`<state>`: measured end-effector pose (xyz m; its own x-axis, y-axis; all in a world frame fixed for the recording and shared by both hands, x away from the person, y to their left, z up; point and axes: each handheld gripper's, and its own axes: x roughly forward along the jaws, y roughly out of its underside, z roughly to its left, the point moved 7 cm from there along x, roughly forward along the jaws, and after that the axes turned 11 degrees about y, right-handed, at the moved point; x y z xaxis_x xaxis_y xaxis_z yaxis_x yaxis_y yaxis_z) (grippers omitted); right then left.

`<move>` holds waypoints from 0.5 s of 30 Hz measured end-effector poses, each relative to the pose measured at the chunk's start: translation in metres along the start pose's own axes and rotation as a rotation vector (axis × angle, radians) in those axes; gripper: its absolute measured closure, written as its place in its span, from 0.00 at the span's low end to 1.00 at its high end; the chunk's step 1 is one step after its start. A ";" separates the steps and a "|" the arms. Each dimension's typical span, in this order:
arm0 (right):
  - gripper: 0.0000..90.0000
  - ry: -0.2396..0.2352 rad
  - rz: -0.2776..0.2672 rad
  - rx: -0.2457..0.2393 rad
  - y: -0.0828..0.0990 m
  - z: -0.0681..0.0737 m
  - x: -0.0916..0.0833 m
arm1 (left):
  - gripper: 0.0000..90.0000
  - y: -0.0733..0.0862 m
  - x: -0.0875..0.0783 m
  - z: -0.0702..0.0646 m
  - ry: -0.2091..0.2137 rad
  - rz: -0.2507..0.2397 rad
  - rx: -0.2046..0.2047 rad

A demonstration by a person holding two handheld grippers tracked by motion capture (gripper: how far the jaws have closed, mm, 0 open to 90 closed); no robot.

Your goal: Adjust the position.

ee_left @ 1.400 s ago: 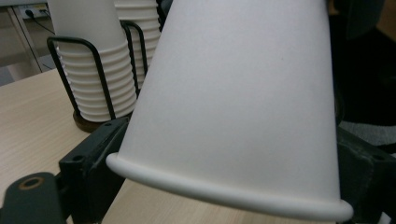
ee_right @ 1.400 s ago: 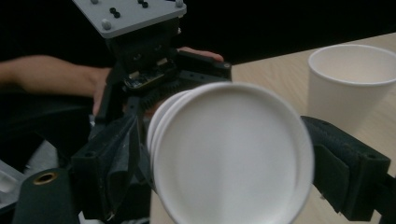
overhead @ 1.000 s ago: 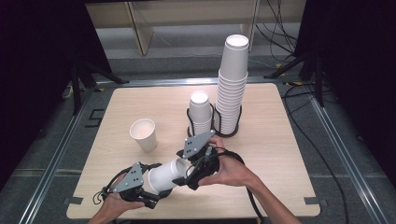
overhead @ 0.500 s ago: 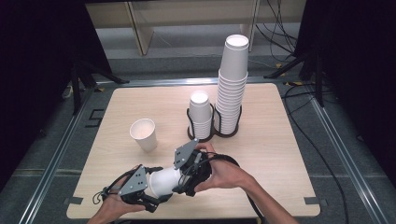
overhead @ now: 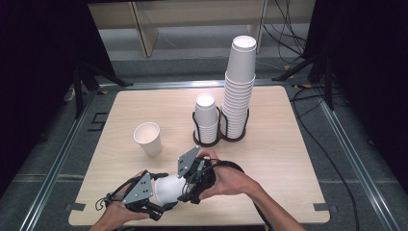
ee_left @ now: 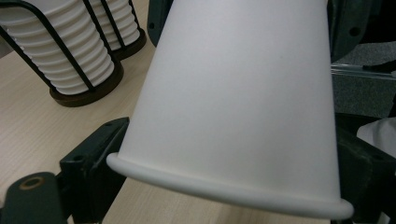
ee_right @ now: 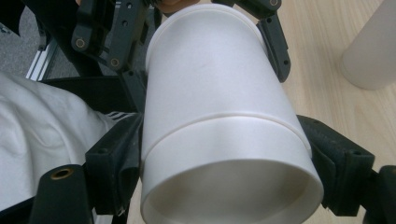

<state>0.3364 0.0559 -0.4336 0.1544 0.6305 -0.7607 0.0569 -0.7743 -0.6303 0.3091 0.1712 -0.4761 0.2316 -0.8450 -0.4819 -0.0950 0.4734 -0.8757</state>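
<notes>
A white paper cup (overhead: 168, 188) lies on its side in the air near the table's front edge, held from both ends. My left gripper (overhead: 158, 193) is shut on its rolled rim end (ee_left: 233, 102), a jaw on each side. My right gripper (overhead: 186, 188) is shut on the base end (ee_right: 219, 107), whose hollow bottom faces the camera. A seam rings the cup partway along; I cannot tell whether it is two nested cups. The left gripper (ee_right: 116, 32) shows beyond the cup in the right gripper view.
A single upright cup (overhead: 148, 138) stands left of centre on the wooden table (overhead: 298, 159). Behind it a black wire holder carries a short cup stack (overhead: 207, 118) and a tall stack (overhead: 239, 86). Metal rails edge the table.
The right gripper has come down and toward the front-left, closer to the left gripper, with the cup between them. The left gripper has stayed put.
</notes>
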 end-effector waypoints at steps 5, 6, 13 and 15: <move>0.26 -0.002 -0.018 -0.017 0.001 0.000 0.000 | 0.12 0.000 0.000 0.000 0.005 -0.016 0.007; 0.26 -0.001 -0.014 -0.006 0.002 0.001 -0.002 | 0.11 -0.001 0.000 0.000 0.005 -0.030 0.010; 0.27 0.013 -0.064 -0.023 0.001 0.001 -0.010 | 0.08 -0.004 0.000 0.000 0.046 -0.127 -0.024; 0.27 0.013 -0.075 -0.022 0.001 0.000 -0.011 | 0.08 -0.004 -0.001 0.000 0.057 -0.138 -0.036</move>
<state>0.3344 0.0478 -0.4258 0.1614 0.6860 -0.7094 0.0903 -0.7261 -0.6816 0.3095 0.1706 -0.4721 0.1895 -0.9148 -0.3568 -0.1007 0.3434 -0.9338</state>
